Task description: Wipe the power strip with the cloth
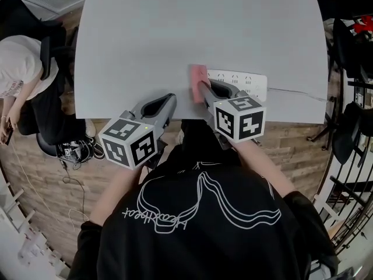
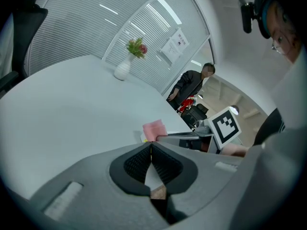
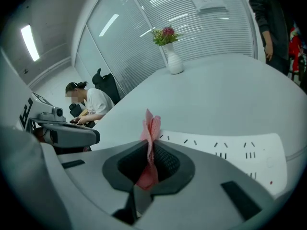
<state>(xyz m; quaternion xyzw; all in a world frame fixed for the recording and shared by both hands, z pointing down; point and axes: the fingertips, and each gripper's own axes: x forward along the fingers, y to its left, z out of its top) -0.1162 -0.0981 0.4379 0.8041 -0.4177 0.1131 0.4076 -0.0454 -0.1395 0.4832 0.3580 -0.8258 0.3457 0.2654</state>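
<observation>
A white power strip (image 1: 240, 81) lies near the table's front edge, and its socket slots show in the right gripper view (image 3: 230, 150). My right gripper (image 1: 201, 87) is shut on a pink cloth (image 1: 198, 79), which stands up between the jaws (image 3: 150, 133) at the strip's left end. The left gripper view shows the cloth (image 2: 154, 129) past the jaws. My left gripper (image 1: 170, 100) hovers at the table's front edge, left of the strip. It is shut with nothing in it (image 2: 151, 146).
The white table (image 1: 175, 34) stretches far ahead. A white vase with flowers (image 3: 171, 52) stands at its far end. A seated person (image 1: 20, 74) is at the left, and another person stands beyond the table (image 2: 189, 83). A cord (image 1: 297, 92) leaves the strip's right end.
</observation>
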